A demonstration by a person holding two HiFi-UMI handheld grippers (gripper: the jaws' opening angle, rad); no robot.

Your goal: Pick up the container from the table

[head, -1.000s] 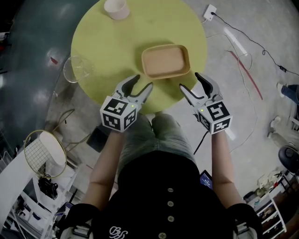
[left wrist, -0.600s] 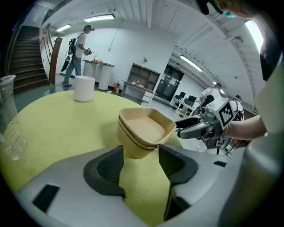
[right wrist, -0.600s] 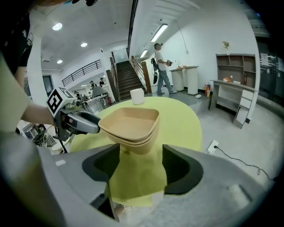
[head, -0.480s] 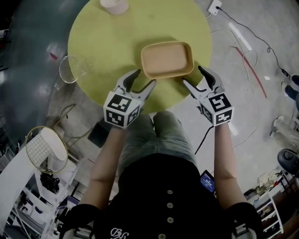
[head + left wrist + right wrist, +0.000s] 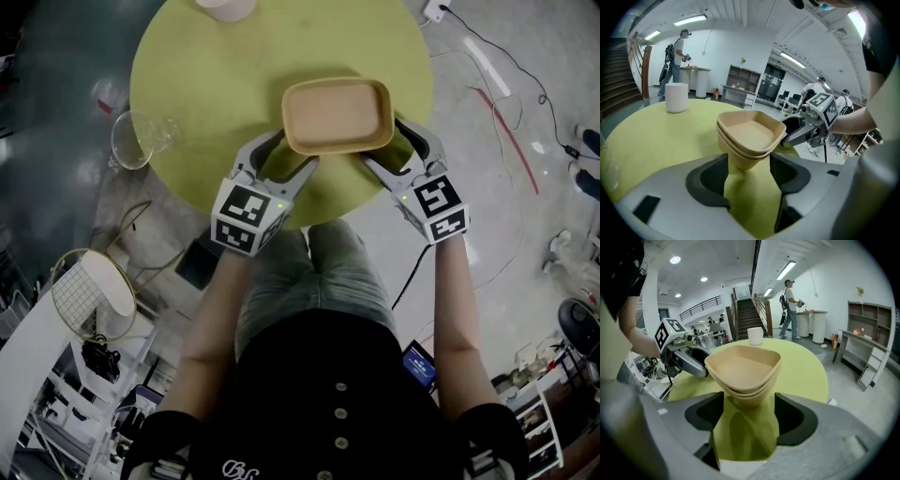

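Note:
A tan, rounded-rectangular container [image 5: 337, 114] sits on the yellow-green round table [image 5: 225, 84], near its front edge. My left gripper [image 5: 287, 156] is at the container's near left corner and my right gripper [image 5: 391, 148] at its near right corner. Both sets of jaws are opening. In the left gripper view the container [image 5: 750, 133] has its corner just past the left gripper [image 5: 749, 173], with table showing on both sides. In the right gripper view the container [image 5: 743, 369] stands the same way ahead of the right gripper [image 5: 746, 420]. No pad presses on it.
A white cup [image 5: 225, 7] stands at the table's far edge. A clear glass jug [image 5: 141, 139] sits at the left rim. Cables and a power strip [image 5: 433, 11] lie on the floor to the right, and a racket [image 5: 89, 300] lies at lower left.
Both grippers have moved forward and down to the container's near corners, and their jaws have spread wider. The container has not shifted on the table.

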